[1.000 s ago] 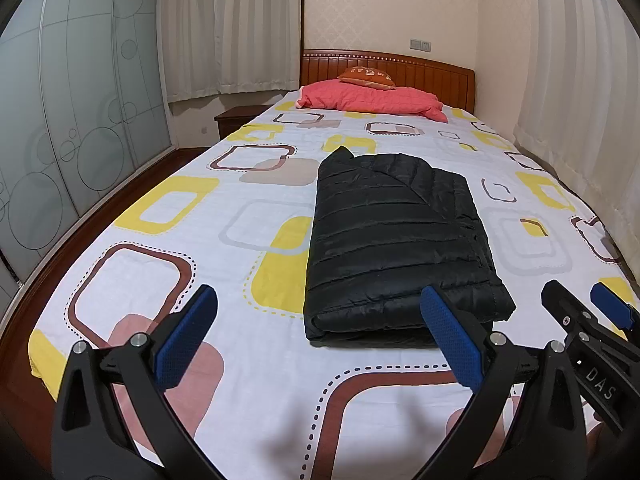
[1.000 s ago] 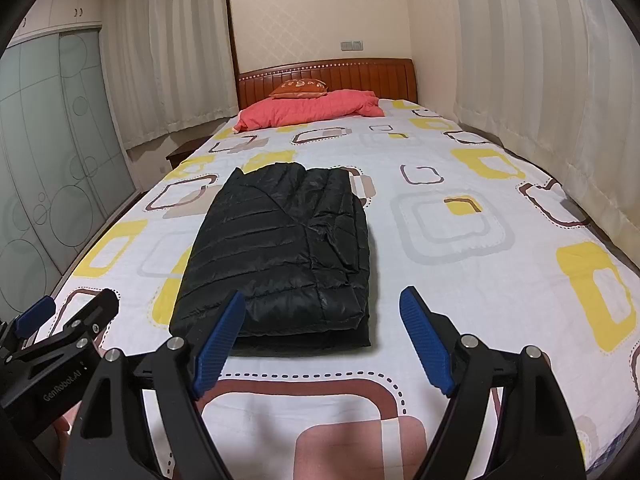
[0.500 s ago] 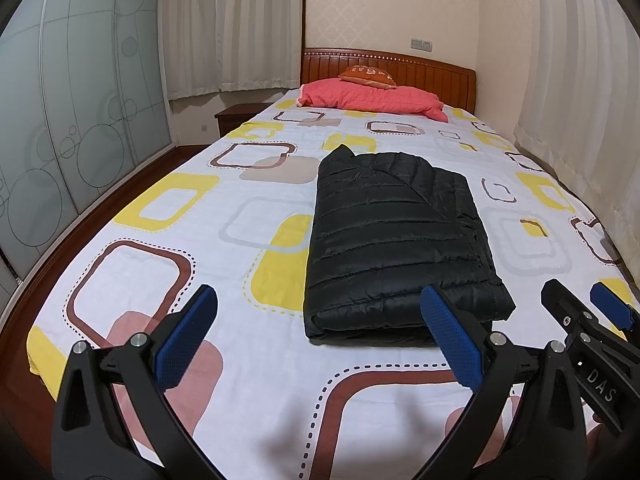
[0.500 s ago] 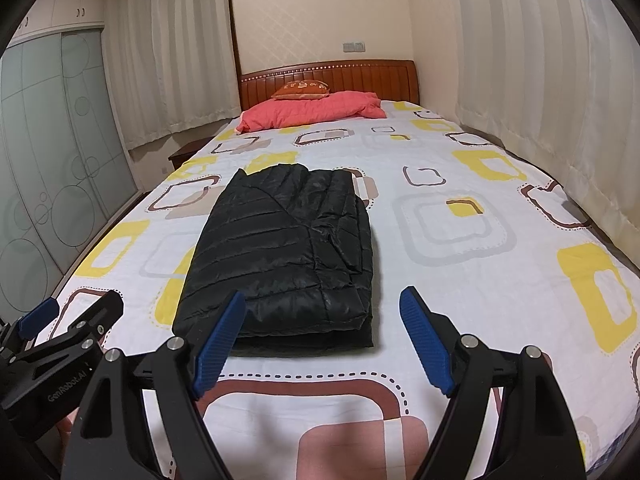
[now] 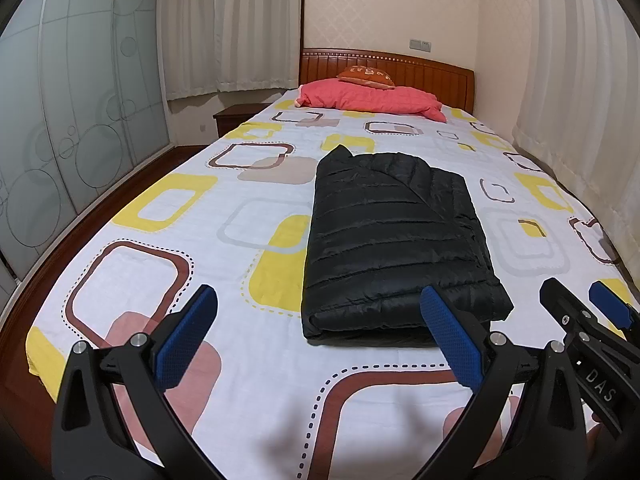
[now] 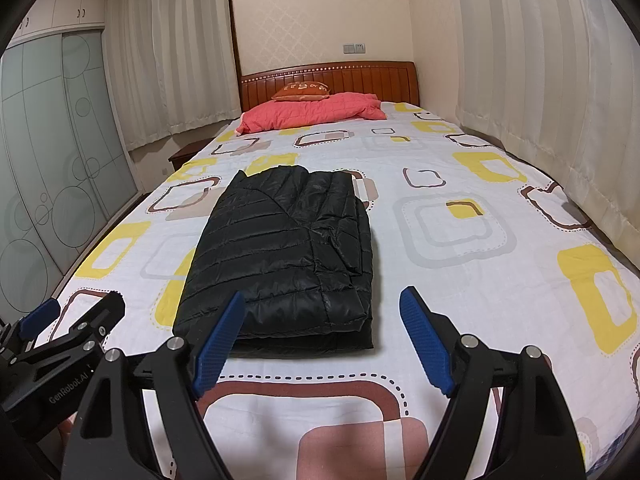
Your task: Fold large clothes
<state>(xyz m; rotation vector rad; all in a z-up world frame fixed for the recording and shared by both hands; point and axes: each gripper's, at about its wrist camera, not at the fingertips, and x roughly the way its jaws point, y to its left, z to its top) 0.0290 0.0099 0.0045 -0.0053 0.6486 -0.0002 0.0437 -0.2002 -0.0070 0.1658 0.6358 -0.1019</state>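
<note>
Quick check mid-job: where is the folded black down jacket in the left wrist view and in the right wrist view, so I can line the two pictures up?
Left wrist view: the folded black down jacket lies right of centre, partly behind that tool's right finger.
Right wrist view: the jacket lies left of centre, its near edge behind that tool's left finger.
Shared landmark: the pink quilt against the wooden headboard.

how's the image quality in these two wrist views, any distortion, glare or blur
Left wrist view: strong fisheye bending with dark corners, the black jacket sharp, the left gripper casting a soft shadow on the bedsheet. Right wrist view: same curvature, even indoor light, slight sheen on the jacket, no motion blur.
</note>
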